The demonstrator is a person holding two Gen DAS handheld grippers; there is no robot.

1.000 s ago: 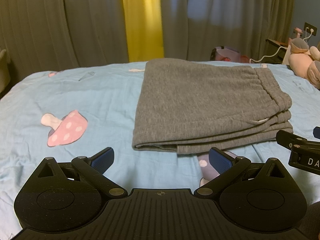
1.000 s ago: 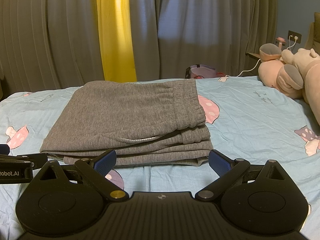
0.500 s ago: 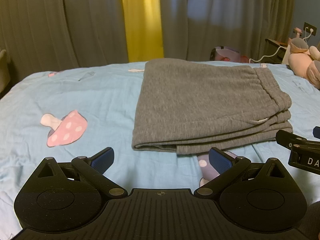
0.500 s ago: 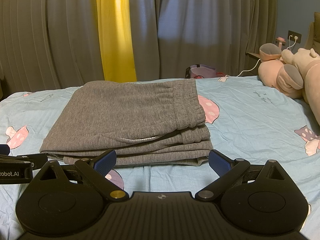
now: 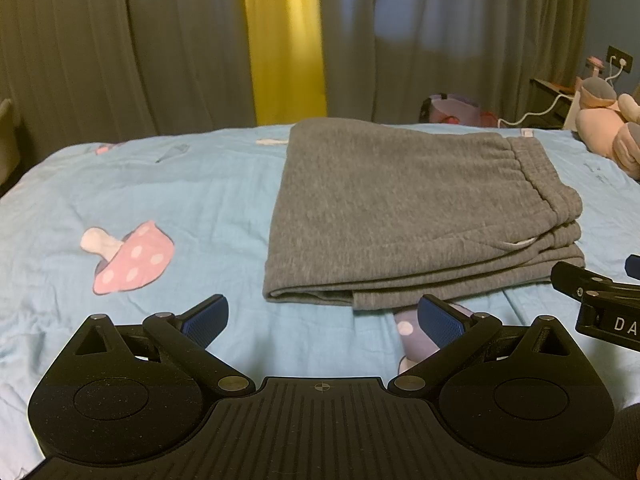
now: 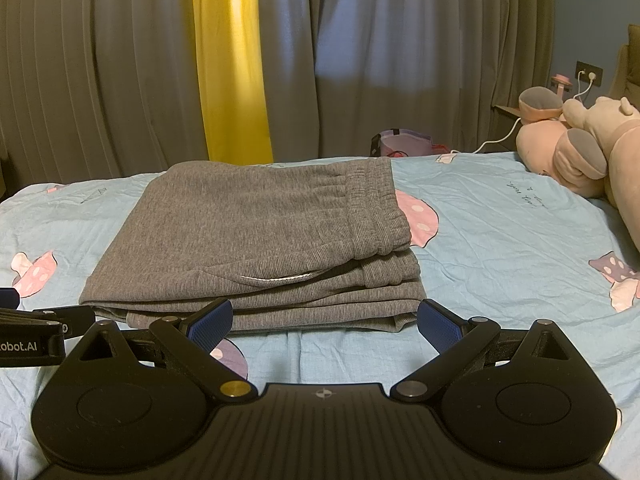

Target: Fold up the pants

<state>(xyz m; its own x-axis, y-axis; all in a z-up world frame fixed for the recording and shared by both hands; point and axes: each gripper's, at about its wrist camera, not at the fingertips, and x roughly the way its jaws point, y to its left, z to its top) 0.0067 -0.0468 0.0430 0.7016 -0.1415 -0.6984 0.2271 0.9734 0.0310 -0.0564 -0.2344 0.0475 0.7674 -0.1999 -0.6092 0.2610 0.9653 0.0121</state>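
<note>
The light-blue mushroom-print bed [image 6: 500, 240] carries the folded grey knit pants [image 6: 260, 240], waistband to my right. They lie just ahead of my left tongs [image 5: 322, 316] and right tongs [image 6: 324, 320], both spread wide, gripping nothing, clear of the cloth.

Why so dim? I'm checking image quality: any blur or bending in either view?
Left wrist: curtains soft, bed edge bowed by fisheye, grey pants fairly sharp. Right wrist: crisper, knit ribs on pants readable; yellow curtain strip brightest, corners vignetted.
</note>
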